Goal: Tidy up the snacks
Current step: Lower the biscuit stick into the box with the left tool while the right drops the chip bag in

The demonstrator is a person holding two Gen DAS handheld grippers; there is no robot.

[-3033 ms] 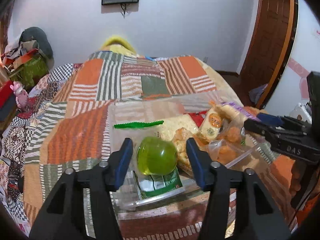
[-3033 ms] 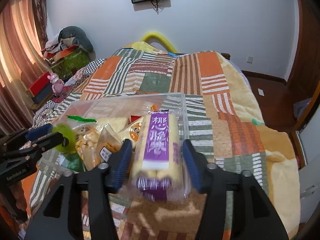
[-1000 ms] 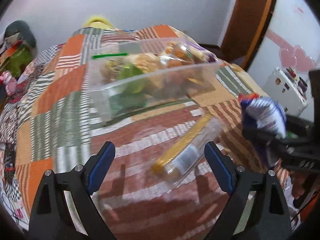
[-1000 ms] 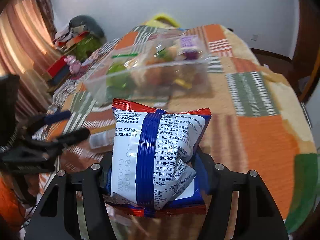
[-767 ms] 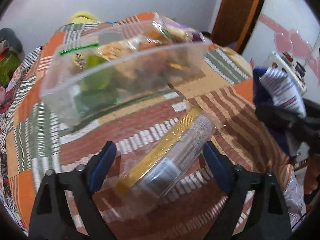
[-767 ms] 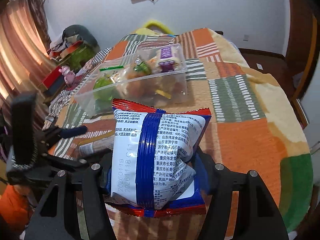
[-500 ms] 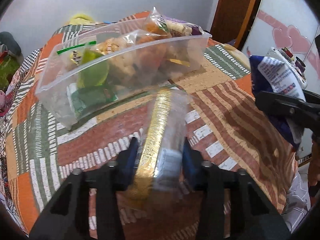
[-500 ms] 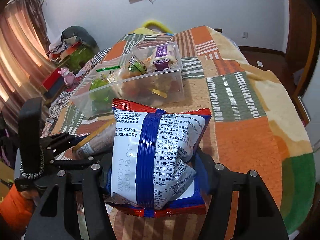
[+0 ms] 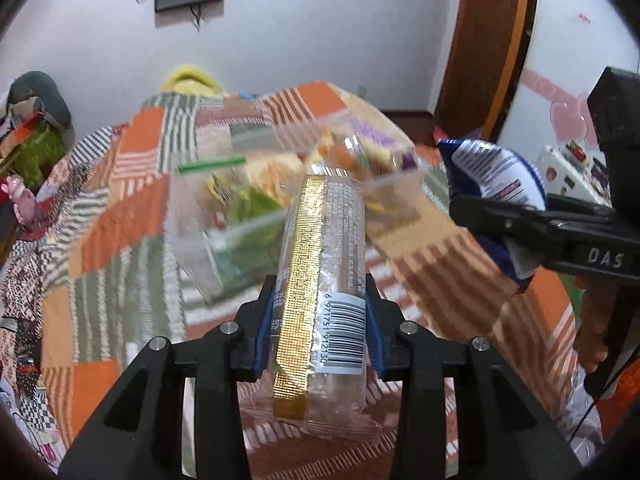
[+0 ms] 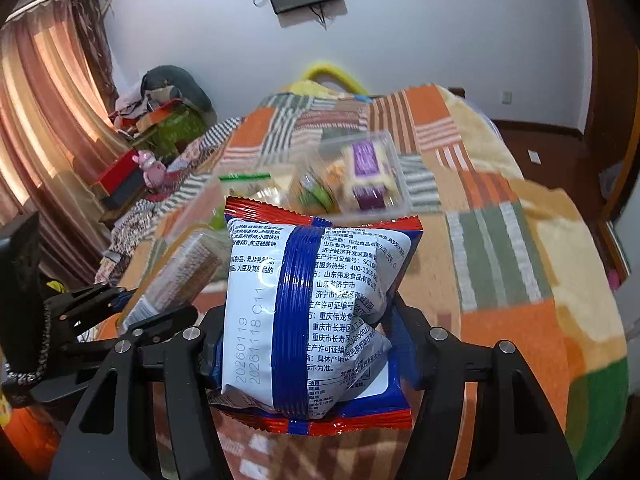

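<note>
Nearest in the left wrist view, the left gripper [image 9: 320,312] is clamped on a clear biscuit pack [image 9: 320,280] with a gold strip, pinched low near the barcode so most of its length sticks out ahead; that overhang could let the slick wrapper swivel or slide between the pads on the way to the box. The right gripper [image 10: 304,336] is clamped across a puffy blue and white snack bag [image 10: 312,312], which bulges above the jaws; a harder squeeze might burst it, and a softer one might let it slip onto the bedspread [image 10: 512,264]. Both packs are in the air above the near end of the bed, close together, so they could knock into each other. Farther on, the clear plastic box [image 9: 304,184] in the middle of the bed already looks heaped, so new packs may tumble over its rim.
</note>
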